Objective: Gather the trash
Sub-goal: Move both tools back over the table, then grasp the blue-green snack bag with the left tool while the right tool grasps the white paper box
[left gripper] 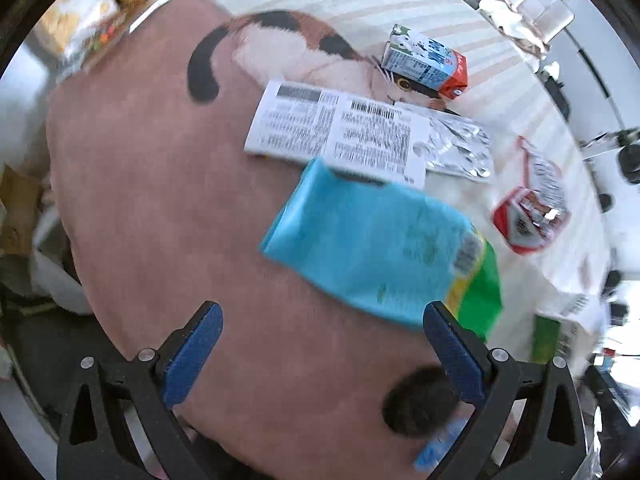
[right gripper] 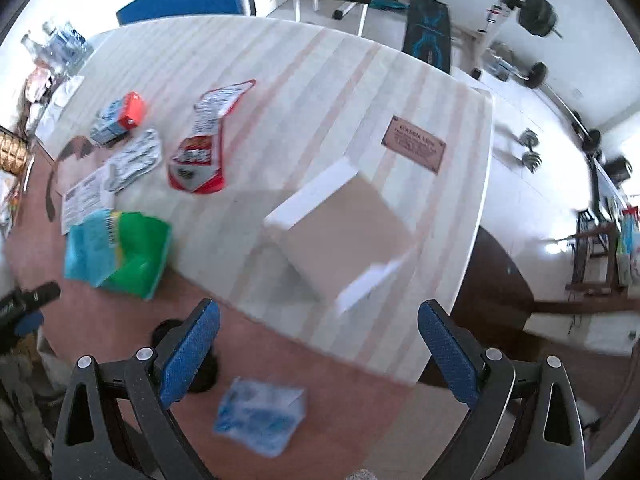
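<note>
Trash lies scattered on a cloth-covered table. A blue and green snack bag (left gripper: 384, 256) (right gripper: 116, 248) lies just ahead of my left gripper (left gripper: 322, 326), which is open and empty above the pink cloth. Beyond the bag lie a white printed wrapper (left gripper: 340, 132) (right gripper: 86, 196), a silver foil wrapper (left gripper: 458, 146) (right gripper: 134, 158), a small milk carton (left gripper: 426, 62) (right gripper: 118, 118) and a red and white bag (left gripper: 530, 208) (right gripper: 200, 148). My right gripper (right gripper: 318, 326) is open and empty; a light blue wrapper (right gripper: 260, 416) lies below it and a beige open box (right gripper: 340, 232) stands ahead.
The tablecloth (right gripper: 320, 80) is striped white with a pink cat-print part (left gripper: 160, 200). A brown label (right gripper: 414, 148) lies at the far right of the table. Weights and a bench (right gripper: 428, 32) stand on the floor beyond. A green and white box (left gripper: 560, 332) sits at the right.
</note>
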Demonstrator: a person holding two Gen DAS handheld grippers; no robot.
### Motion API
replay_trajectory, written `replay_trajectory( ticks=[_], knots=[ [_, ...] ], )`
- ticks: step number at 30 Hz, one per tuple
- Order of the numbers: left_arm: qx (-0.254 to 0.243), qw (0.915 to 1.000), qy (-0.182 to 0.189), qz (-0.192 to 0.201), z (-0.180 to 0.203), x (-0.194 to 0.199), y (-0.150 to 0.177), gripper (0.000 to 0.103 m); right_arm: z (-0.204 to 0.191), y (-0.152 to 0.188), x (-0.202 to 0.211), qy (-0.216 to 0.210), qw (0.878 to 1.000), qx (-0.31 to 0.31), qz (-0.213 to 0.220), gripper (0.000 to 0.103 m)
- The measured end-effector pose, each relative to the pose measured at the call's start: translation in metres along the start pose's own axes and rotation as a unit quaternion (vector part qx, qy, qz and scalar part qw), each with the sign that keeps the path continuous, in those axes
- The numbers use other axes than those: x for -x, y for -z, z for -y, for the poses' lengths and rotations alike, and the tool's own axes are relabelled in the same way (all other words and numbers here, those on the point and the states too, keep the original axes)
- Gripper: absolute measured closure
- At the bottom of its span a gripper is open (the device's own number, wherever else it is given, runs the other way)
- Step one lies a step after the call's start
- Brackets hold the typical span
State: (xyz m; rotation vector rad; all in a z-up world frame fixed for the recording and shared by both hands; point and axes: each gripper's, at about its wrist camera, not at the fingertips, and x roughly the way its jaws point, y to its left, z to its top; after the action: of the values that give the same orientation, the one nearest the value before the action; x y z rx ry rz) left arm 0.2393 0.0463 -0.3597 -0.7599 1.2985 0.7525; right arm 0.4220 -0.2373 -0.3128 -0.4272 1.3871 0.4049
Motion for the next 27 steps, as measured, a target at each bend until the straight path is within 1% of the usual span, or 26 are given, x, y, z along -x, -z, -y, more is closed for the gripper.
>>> replay_trajectory(
  ticks=[3,4,8,12,15,16,17,18,19,20,25,27],
  knots=[
    [-0.029,0.9988,-0.036,0.017,0.019,-0.004,-0.001,0.001,-0.001,-0.016,-0.025,-0.001,0.999,0.035,-0.021,0.003],
    [-0.035,0.9983,-0.042,0.019,0.023,-0.005,-0.002,0.001,-0.006,-0.019,-0.035,0.0,0.999,0.046,-0.028,0.003],
    [-0.047,0.9968,-0.061,0.021,0.033,-0.011,-0.003,0.001,-0.023,-0.027,-0.067,0.04,0.994,0.087,-0.046,0.001],
    [-0.045,0.9965,-0.069,0.019,0.03,-0.014,-0.004,0.001,-0.023,-0.035,-0.086,0.037,0.994,0.087,-0.063,0.001],
    [-0.042,0.9962,-0.074,0.019,0.023,-0.016,-0.004,0.001,-0.021,-0.037,-0.092,0.029,0.994,0.077,-0.066,0.002],
    [-0.04,0.9963,-0.073,0.018,0.02,-0.016,-0.004,0.001,-0.019,-0.038,-0.093,0.022,0.995,0.07,-0.064,0.003],
    [-0.036,0.9965,-0.073,0.018,0.016,-0.016,-0.003,0.001,-0.018,-0.037,-0.092,0.015,0.996,0.061,-0.061,0.015],
    [-0.031,0.9968,-0.072,0.017,0.01,-0.016,-0.003,0.001,-0.017,-0.036,-0.093,0.01,0.996,0.056,-0.062,0.024],
    [-0.027,0.9971,-0.07,0.015,0.006,-0.017,-0.004,0.001,-0.017,-0.036,-0.092,0.006,0.997,0.048,-0.061,0.043],
    [-0.019,0.9976,-0.065,0.013,-0.002,-0.017,-0.003,0.001,-0.017,-0.035,-0.09,-0.001,0.997,0.04,-0.059,0.05],
    [0.004,0.9988,-0.048,0.004,-0.037,-0.024,-0.007,0.001,-0.031,-0.03,-0.08,-0.047,0.998,0.006,-0.05,0.05],
    [0.016,0.9995,-0.026,-0.004,-0.046,-0.032,-0.01,0.001,-0.037,-0.032,-0.079,-0.064,0.996,0.0,-0.057,0.047]
  ],
)
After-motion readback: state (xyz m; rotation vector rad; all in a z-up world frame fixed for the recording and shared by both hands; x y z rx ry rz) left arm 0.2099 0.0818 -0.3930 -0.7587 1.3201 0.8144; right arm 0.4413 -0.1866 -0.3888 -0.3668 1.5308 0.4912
